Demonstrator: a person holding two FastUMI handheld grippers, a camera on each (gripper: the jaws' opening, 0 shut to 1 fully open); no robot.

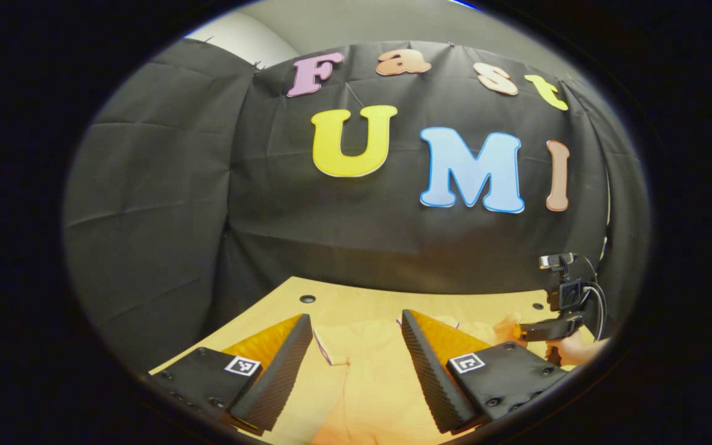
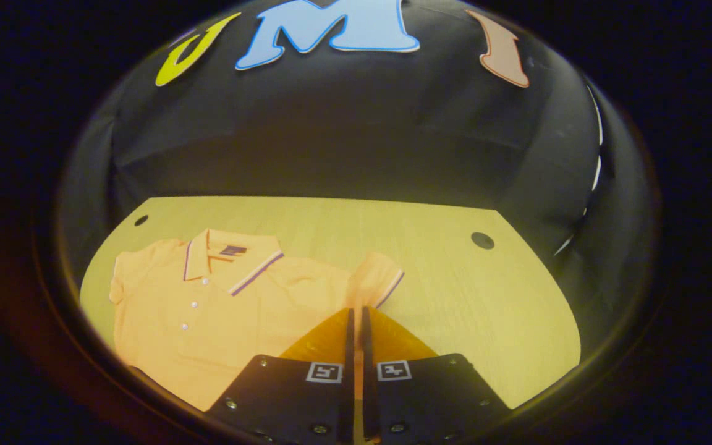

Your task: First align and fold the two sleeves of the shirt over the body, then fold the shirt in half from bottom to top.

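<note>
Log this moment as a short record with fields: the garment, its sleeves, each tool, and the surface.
garment: orange polo shirt, lying flat and face up, collar toward the booth wall
sleeves: both spread out to the sides, neither folded over the body yet
right tool: fingers almost together on shirt fabric just below the striped sleeve cuff
left tool: fingers wide apart above the shirt, gripping nothing
surface: light wooden table with round holes near its far corners
fold progress: none visible
</note>
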